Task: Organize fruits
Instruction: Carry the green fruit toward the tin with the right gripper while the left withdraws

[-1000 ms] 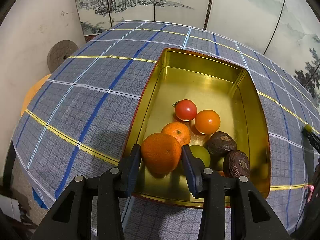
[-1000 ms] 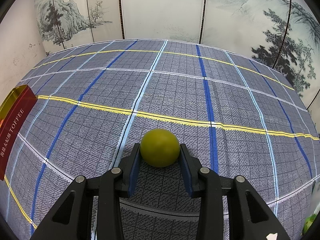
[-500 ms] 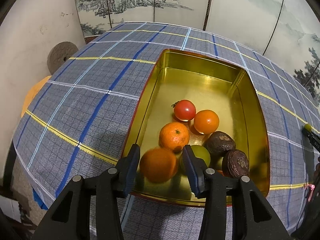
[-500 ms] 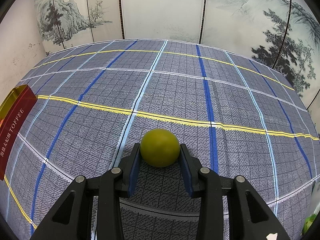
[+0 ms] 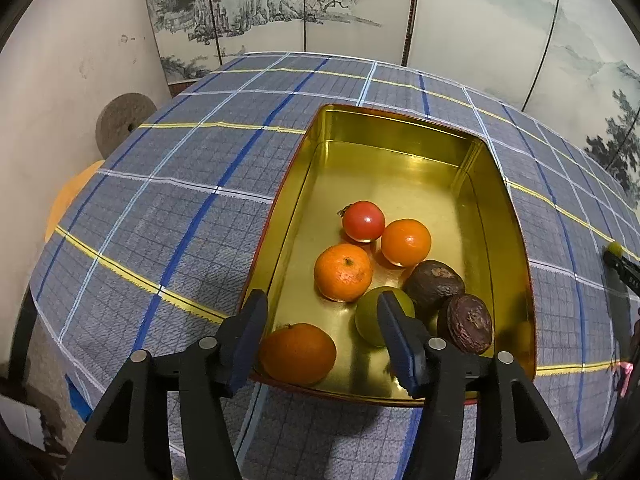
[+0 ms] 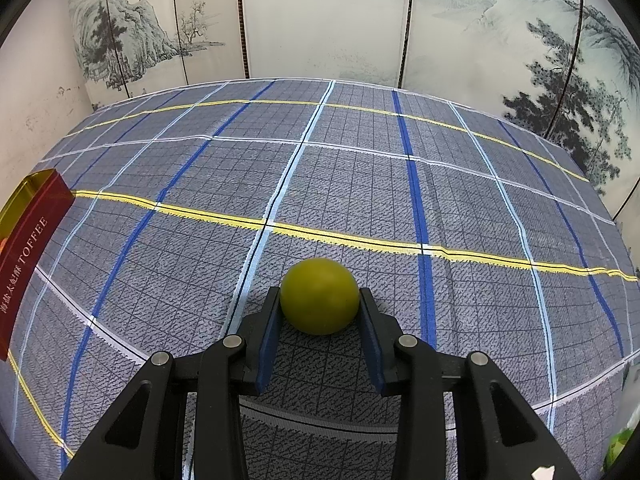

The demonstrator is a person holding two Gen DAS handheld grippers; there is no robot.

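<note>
Orange (image 5: 298,353) now dropped from L gripper (image 5: 322,338), jaws apart, lying in near corner of gold tin (image 5: 516,236) marked "TOFFEE"; R gripper (image 6: 319,307) clamps smooth yellow-green fruit (image 6: 319,296) over tablecloth (image 6: 360,184).

The red outer side of the tin (image 6: 30,240) reads "TOFFEE" in pale capitals, following smaller Chinese characters too small to read.

Between my left tongs (image 5: 322,338) I see an orange mandarin (image 5: 298,353) in a gold-lined tin (image 5: 400,168), and beyond their tips a red tomato (image 5: 363,221), more orange fruit and two dark brown wrinkled ones (image 5: 434,284). My right tongs (image 6: 319,322), black with blue pads (image 6: 269,340), flank a yellow-green fruit (image 6: 319,301). Beneath both lies a grey tabletop cloth (image 6: 360,184) checked in blue, white and yellow.
</note>
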